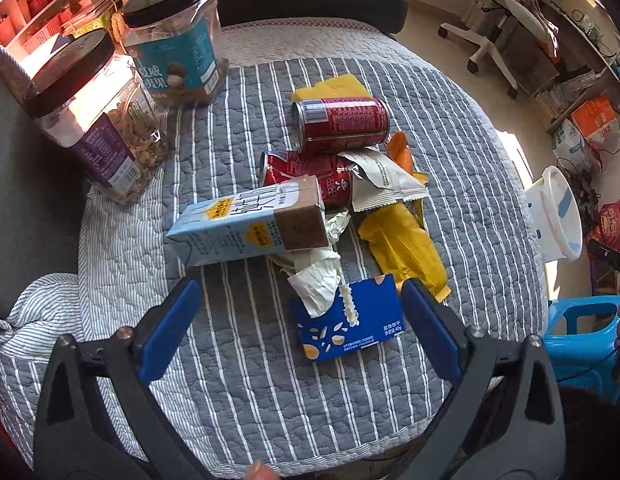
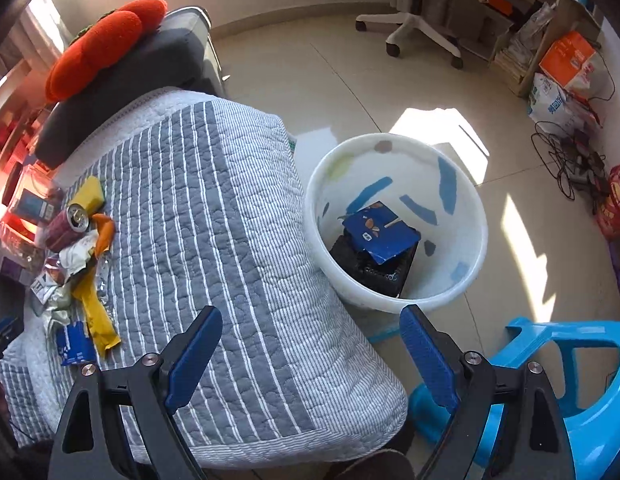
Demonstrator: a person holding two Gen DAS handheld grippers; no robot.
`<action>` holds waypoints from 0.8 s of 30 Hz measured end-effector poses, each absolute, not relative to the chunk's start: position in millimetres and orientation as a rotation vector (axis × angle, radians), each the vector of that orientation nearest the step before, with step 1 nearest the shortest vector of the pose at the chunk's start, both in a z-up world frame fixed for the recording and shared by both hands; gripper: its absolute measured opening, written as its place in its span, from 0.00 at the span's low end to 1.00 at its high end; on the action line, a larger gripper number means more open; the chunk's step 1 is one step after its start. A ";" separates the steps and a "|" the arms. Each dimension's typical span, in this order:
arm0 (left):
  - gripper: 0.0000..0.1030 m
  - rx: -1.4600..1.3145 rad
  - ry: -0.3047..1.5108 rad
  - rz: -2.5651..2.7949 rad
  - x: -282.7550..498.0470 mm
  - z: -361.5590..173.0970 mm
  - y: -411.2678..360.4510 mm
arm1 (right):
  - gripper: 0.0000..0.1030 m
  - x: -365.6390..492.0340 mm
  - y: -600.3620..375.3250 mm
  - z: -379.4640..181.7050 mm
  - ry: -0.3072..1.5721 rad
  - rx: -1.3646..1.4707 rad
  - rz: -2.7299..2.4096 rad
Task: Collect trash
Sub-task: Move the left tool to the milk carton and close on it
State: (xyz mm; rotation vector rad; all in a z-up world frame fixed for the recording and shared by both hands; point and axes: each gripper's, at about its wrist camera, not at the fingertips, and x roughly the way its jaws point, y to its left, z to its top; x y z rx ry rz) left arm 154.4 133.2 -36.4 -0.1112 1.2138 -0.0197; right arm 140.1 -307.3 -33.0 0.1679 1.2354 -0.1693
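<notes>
Down through the left wrist view, the left claw (image 1: 300,306) hangs released over a striped quilt (image 1: 238,380), its blue pads spread wide with nothing pressed between them. Lying in the gap, nearer the right pad than the left, is a small blue biscuit box (image 1: 352,322) with a crumpled tissue (image 1: 316,280) draped over its far-left corner; the box's long axis runs roughly left to right, across the opening, so I judge the claw would need to shift right and perhaps roll before closing on it. Just beyond lie a light-blue milk carton (image 1: 246,224) on its side, two red cans (image 1: 342,124) (image 1: 310,176), a white wrapper (image 1: 384,182) and a yellow wrapper (image 1: 404,246); two lidded snack jars (image 1: 90,120) stand at the far left. From the right wrist view, the right claw (image 2: 312,330) is likewise released and empty, poised above the quilt's near right edge. A white bin (image 2: 466,208) stands on the floor to the right of the quilt, already holding a blue box (image 2: 380,232) on something dark. The trash pile sits well apart at the far left of this view, so the left claw is plainly the nearer to it, while the right is nearer the bin.
</notes>
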 end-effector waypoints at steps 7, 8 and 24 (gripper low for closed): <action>0.97 -0.136 1.203 -0.012 166.9 -45.4 149.4 | 0.89 148.0 -281.1 -39.6 1.259 0.134 -0.136; 0.97 -0.110 1.197 -0.028 169.9 -45.4 148.2 | 0.89 149.4 -277.8 -40.3 1.262 0.132 -0.132; 0.68 0.577 1.200 -0.113 185.9 -103.6 129.1 | 0.89 163.8 -244.5 -56.8 1.307 0.057 -0.098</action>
